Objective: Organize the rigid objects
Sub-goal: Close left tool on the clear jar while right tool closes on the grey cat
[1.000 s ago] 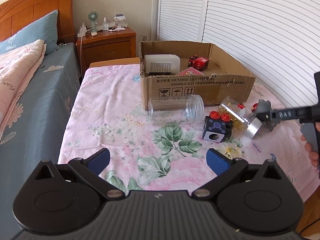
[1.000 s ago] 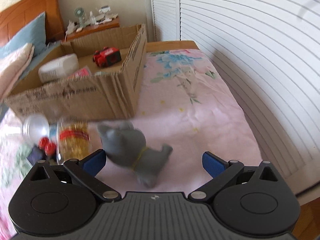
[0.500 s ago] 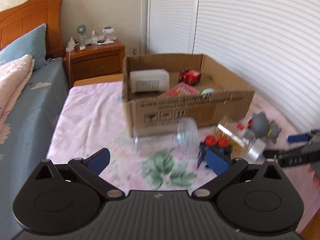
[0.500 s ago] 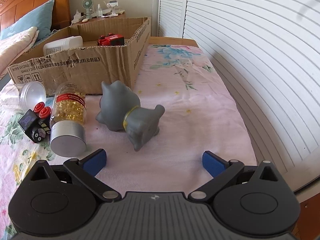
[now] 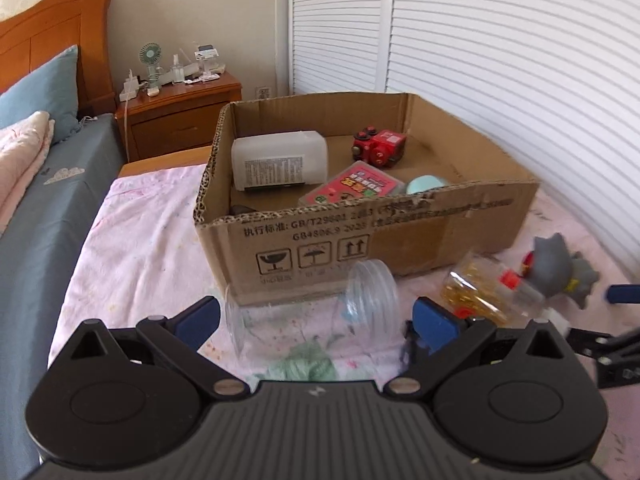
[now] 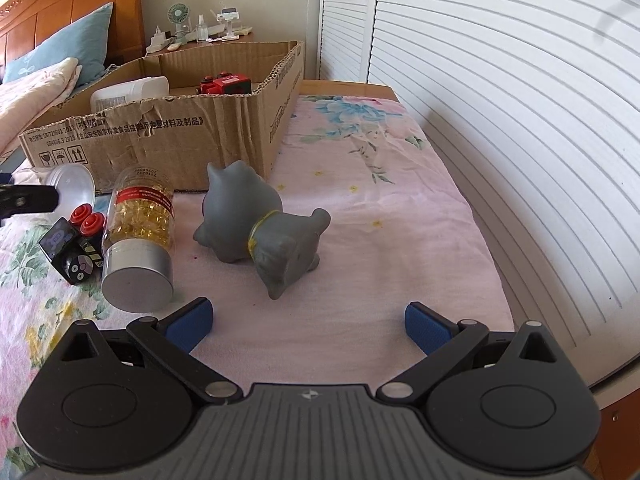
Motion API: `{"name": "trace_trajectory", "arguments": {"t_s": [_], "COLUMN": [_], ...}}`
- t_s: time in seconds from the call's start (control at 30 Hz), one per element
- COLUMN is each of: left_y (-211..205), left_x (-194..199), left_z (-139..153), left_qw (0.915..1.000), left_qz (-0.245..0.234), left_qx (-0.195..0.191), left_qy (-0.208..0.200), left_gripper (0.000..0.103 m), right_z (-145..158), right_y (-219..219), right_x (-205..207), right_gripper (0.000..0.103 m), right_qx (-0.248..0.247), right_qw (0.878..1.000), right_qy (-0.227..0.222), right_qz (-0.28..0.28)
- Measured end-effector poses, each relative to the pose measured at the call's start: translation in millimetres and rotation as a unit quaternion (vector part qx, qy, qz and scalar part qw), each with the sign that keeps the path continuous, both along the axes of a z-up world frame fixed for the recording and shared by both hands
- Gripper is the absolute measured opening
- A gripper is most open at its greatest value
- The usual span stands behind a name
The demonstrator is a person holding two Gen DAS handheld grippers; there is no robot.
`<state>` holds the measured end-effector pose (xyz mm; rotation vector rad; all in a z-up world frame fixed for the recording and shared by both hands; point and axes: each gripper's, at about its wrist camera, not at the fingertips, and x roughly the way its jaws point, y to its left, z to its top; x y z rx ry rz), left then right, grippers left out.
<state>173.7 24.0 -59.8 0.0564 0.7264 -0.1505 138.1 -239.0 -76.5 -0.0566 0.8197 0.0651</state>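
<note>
1. Left wrist view. The left gripper (image 5: 316, 316) is spread wide and holds nothing. The clear jar (image 5: 312, 312) lies on its side between the fingers, at 12 o'clock, so a closing grasp looks like the step in hand.
2. The cardboard box (image 5: 360, 232) stands at 12 o'clock behind the jar, its front wall just beside it. It already holds a white container (image 5: 280, 160), a red toy (image 5: 380, 146) and a red packet (image 5: 352, 188), so it appears to be the collection point.
3. The front wall blocks a straight push; a lift over the rim is probably needed.
4. Right wrist view. The right gripper (image 6: 308, 320) is spread wide and empty, aimed at the grey animal toy (image 6: 260, 224) at 12 o'clock, lying tipped on the floral cloth (image 6: 380, 208).
5. At 10 o'clock lie the capsule bottle (image 6: 140, 236) and, touching it, a black cube toy (image 6: 72, 248). Both crowd the left finger's path.
6. The box corner stands behind the grey animal toy.
</note>
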Motion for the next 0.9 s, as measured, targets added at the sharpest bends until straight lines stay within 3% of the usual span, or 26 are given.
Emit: {"name": "trace_trajectory", "arguments": {"t_s": [0.33, 0.47, 0.6, 0.9], "left_y": [1, 1, 1, 2], "left_x": [9, 7, 7, 9], "left_z": [-10, -9, -8, -7], "left_qw": [0.9994, 0.9991, 0.9993, 0.9993], "left_qz": [0.016, 0.018, 0.016, 0.013], "left_qx": [0.022, 0.033, 0.031, 0.033], "left_qy": [0.02, 0.017, 0.014, 0.008], "left_gripper": [0.097, 0.096, 0.096, 0.096], "right_z": [2, 11, 27, 27], "right_y": [1, 0, 3, 14], "right_x": [-1, 0, 5, 41], "right_gripper": [0.103, 0.103, 0.103, 0.102], "right_qx": [0.003, 0.036, 0.055, 0.113], "right_qw": [1.0, 0.999, 0.998, 0.99], "right_qy": [0.006, 0.002, -0.017, 0.014], "right_qz": [0.013, 0.007, -0.012, -0.082]}}
